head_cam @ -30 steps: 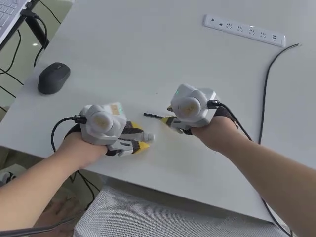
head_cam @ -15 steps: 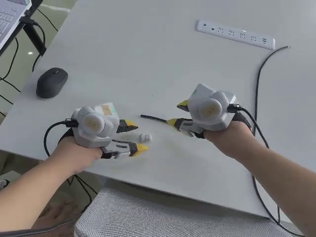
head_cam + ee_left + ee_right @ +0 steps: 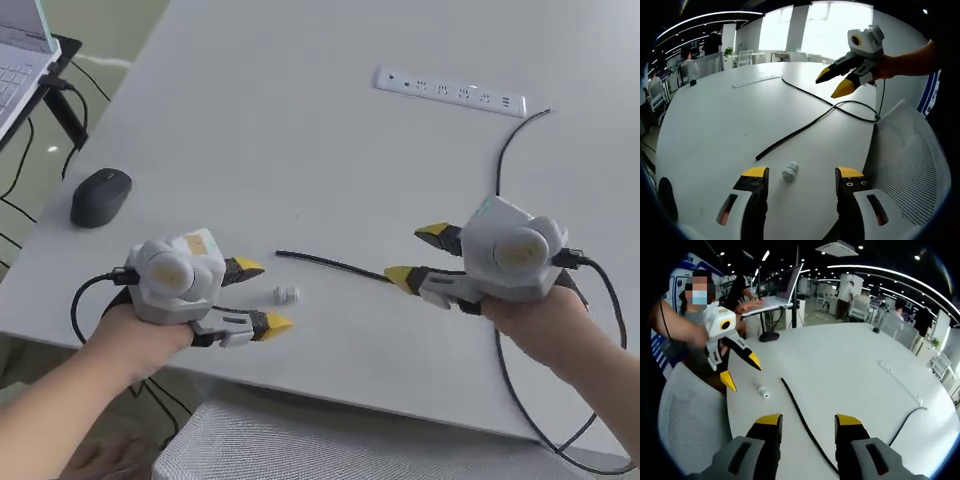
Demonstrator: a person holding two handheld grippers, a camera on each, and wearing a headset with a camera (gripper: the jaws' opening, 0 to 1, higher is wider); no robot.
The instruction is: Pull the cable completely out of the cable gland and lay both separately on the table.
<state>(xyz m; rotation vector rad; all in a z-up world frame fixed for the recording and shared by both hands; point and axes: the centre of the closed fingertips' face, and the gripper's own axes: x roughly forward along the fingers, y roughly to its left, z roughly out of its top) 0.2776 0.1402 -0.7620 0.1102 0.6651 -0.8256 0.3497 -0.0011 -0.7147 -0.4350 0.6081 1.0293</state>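
Cable (image 3: 330, 263) lies on the table (image 3: 300, 120), cable gland (image 3: 286, 294) just beside it, apart.

Soft, bright light washes my white table (image 3: 300, 120), the far windows (image 3: 830, 30) blow out, and both gripper views bend toward their edges.

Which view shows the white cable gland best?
The left gripper view: the cable gland lies close, just ahead of its open jaws, apart from the cable. Head view and right gripper view show it small.
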